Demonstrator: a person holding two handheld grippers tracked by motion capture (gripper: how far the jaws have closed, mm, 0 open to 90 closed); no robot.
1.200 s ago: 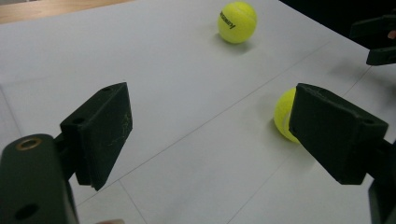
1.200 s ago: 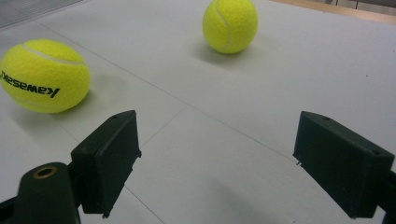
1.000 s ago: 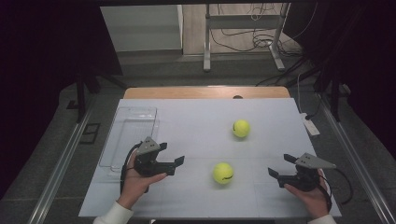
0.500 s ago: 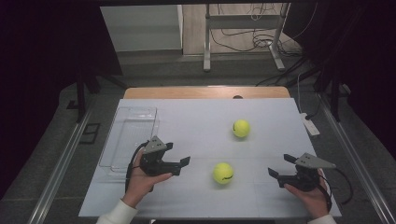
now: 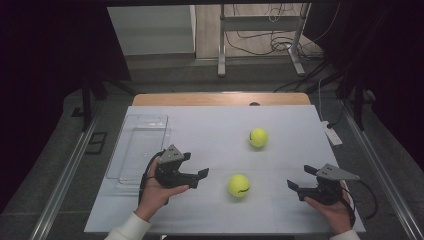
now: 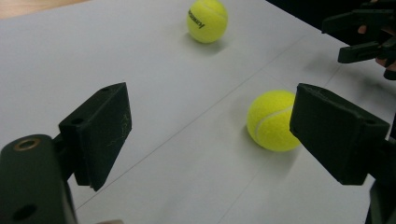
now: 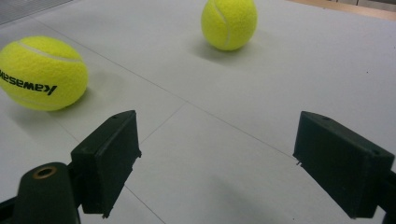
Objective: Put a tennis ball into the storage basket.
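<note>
Two yellow tennis balls lie on the white table (image 5: pixel 210 125). The near ball (image 5: pixel 239 185) (image 6: pixel 271 121) (image 7: pixel 42 72) rests between the two hands; the far ball (image 5: pixel 258 137) (image 6: pixel 207 19) (image 7: pixel 229 23) sits farther back. My left gripper (image 5: pixel 199 178) (image 6: pixel 210 135) is open and points right at the near ball, a short way from it; its jaws have just been opening, with nothing between them. At the front right my right gripper (image 5: pixel 300 178) (image 7: pixel 210 158) is open and empty, pointing left; it also appears as the far gripper (image 6: pixel 359 37) in the left gripper view.
A clear plastic tray (image 5: pixel 145 117) lies on the table's left side, just behind my left hand. A small white device (image 5: pixel 331 135) sits off the table's right edge. Beyond the table are a metal stand and cables on the floor.
My left gripper has shifted slightly to the right, toward the near ball. The right gripper and both balls have stayed where they were.
</note>
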